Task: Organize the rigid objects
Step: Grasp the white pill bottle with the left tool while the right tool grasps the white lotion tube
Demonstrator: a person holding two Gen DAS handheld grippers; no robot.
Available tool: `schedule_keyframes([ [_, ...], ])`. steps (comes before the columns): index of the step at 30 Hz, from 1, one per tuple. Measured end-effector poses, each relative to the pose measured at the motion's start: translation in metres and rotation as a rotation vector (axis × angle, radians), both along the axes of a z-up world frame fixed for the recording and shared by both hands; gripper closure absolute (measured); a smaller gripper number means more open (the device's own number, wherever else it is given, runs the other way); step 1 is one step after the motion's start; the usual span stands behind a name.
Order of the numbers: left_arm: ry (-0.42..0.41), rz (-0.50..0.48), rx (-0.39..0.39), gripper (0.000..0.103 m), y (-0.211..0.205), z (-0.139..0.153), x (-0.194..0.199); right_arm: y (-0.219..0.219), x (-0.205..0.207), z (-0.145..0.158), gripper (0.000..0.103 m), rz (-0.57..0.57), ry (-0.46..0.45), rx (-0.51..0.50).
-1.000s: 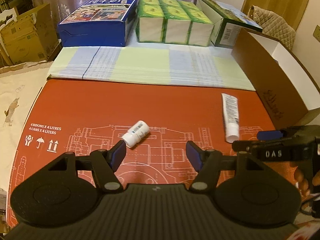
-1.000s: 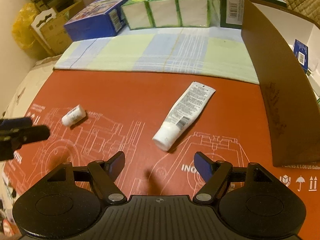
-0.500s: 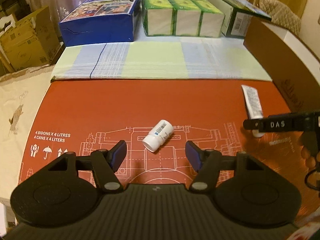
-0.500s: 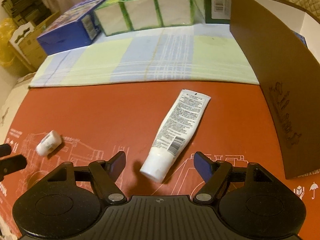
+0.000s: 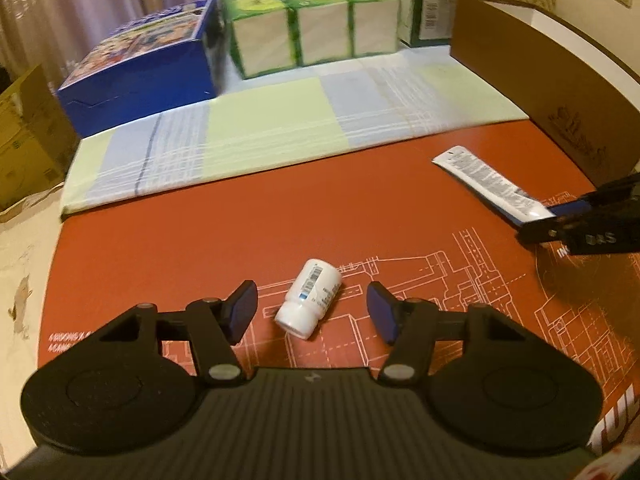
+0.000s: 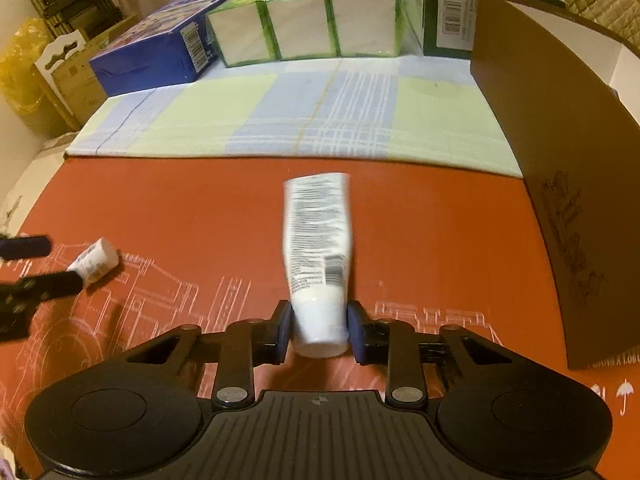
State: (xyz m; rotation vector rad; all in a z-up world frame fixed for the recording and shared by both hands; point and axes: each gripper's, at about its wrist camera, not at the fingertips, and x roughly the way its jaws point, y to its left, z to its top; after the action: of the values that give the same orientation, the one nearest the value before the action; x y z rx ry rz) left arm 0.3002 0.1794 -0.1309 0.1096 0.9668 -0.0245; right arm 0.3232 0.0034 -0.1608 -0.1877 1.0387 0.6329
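Right gripper (image 6: 319, 330) pinching cap end of white tube (image 6: 318, 248); tube lies on red mat (image 6: 200, 200), crimped end toward 12 o'clock. Left gripper (image 5: 312, 312) spread wide around small white bottle (image 5: 310, 298), pads not touching; bottle lies on its side, cap toward 7 o'clock. Brown cardboard box (image 6: 560, 184) at 3 o'clock.

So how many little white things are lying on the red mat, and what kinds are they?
Tubes: 1, the white tube, its cap end between the right gripper fingers.
Bottles: 1, the small white bottle, lying in front of the open left gripper.
Total: 2
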Motion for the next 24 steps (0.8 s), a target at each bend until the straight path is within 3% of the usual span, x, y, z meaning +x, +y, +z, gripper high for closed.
schedule_keyframes([
  [9,0.036,-0.062,-0.003,0.059,0.003,-0.017,0.016,-0.041,-0.009,0.004,0.076,-0.082,0.024,0.007],
  [14,0.064,-0.065,-0.015,0.074,0.004,-0.024,0.023,-0.052,-0.009,0.006,0.074,-0.121,0.034,0.023],
  [19,0.08,0.016,-0.072,0.079,0.007,-0.023,0.024,-0.05,-0.009,0.007,0.056,-0.116,0.021,0.013],
  [24,0.098,0.074,-0.107,0.08,0.005,-0.021,0.02,-0.045,-0.007,0.004,0.055,-0.108,-0.007,0.007],
])
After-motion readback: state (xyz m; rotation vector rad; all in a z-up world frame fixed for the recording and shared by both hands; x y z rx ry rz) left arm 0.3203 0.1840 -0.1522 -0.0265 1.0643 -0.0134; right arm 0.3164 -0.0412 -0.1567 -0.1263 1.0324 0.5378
